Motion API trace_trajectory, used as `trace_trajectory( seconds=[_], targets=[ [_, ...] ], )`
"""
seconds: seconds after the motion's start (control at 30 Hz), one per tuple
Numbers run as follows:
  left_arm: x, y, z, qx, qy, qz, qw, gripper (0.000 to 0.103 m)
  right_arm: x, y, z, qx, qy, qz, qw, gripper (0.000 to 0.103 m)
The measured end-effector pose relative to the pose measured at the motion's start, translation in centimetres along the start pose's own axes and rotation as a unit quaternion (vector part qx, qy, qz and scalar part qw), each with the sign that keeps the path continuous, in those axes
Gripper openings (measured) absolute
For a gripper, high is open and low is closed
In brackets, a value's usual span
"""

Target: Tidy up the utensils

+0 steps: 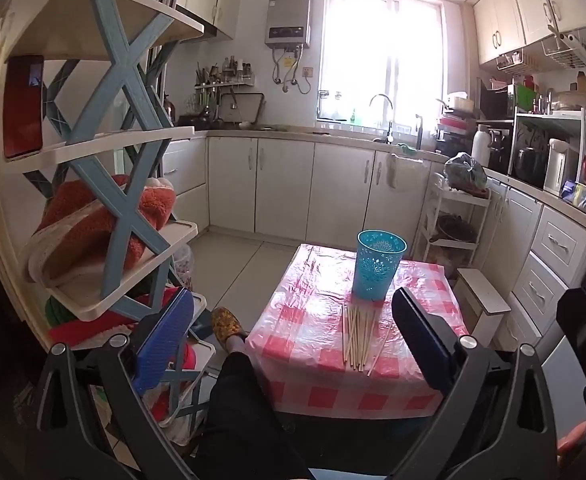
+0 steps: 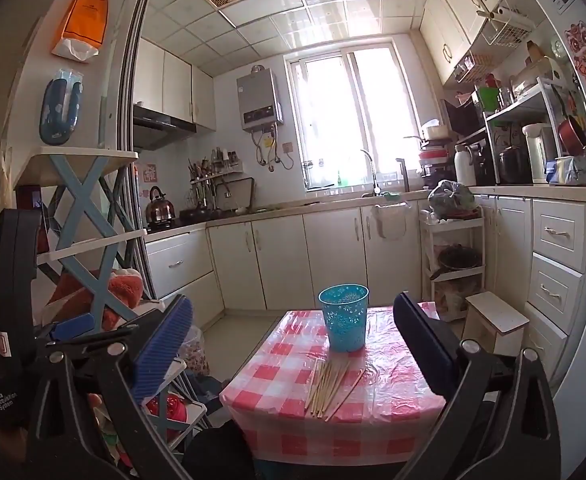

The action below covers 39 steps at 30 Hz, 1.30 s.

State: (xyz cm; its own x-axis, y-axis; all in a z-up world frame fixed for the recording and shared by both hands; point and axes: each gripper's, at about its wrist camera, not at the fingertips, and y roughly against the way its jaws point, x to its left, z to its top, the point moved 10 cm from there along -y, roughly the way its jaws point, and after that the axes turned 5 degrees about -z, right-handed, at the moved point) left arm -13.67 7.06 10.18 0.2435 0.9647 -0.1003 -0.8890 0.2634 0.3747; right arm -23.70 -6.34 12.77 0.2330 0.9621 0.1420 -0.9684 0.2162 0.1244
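Black-framed, blue-padded: the left gripper was held above the near table edge, its fingers spread wide with nothing between them. The right gripper was the same, spread wide and empty, raised short of the table.

Pale wood: a bundle of chopsticks, loose and roughly parallel, lay flat on the cloth just ahead of and between the left gripper's fingers; one stick lay askew at the bundle's right side. In the right wrist view the same bundle lay ahead and below, between the fingers.

Turquoise plastic: a perforated holder cup, upright, stood just beyond the chopsticks' far ends; no sticks showed above its rim.

Pink-and-white checked plastic: the tablecloth covered a small table.

White: kitchen cabinets, well beyond the table.

Status, as judged: nothing yet sorted. All chopsticks were left to be gathered and stood in the cup.
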Motion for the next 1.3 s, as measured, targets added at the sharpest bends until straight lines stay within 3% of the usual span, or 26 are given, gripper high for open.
trace_trajectory(
  seconds=[0.23, 0.67, 0.87, 1.3],
  targets=[
    [0.3, 1.5, 0.6, -0.021, 0.005, 0.0, 0.9998, 0.095, 1.6, 0.8, 1.4, -0.028, 0.0, 0.012, 1.0, 0.096],
    [0.4, 2.9, 0.6, -0.038, 0.003, 0.002, 0.9993, 0.095, 1.7, 1.8, 0.8, -0.027, 0.011, 0.013, 0.999, 0.096],
    [0.3, 2.7, 0.1, -0.031, -0.014, 0.024, 0.9991, 0.095, 1.5, 2.1, 0.4, -0.023, 0.017, 0.008, 1.0, 0.096],
    [-0.3, 2.5, -0.3, -0.022, -0.023, 0.026, 0.9991, 0.095, 0.9, 2.5, 0.8, -0.028, -0.008, 0.011, 1.0, 0.096]
  ],
)
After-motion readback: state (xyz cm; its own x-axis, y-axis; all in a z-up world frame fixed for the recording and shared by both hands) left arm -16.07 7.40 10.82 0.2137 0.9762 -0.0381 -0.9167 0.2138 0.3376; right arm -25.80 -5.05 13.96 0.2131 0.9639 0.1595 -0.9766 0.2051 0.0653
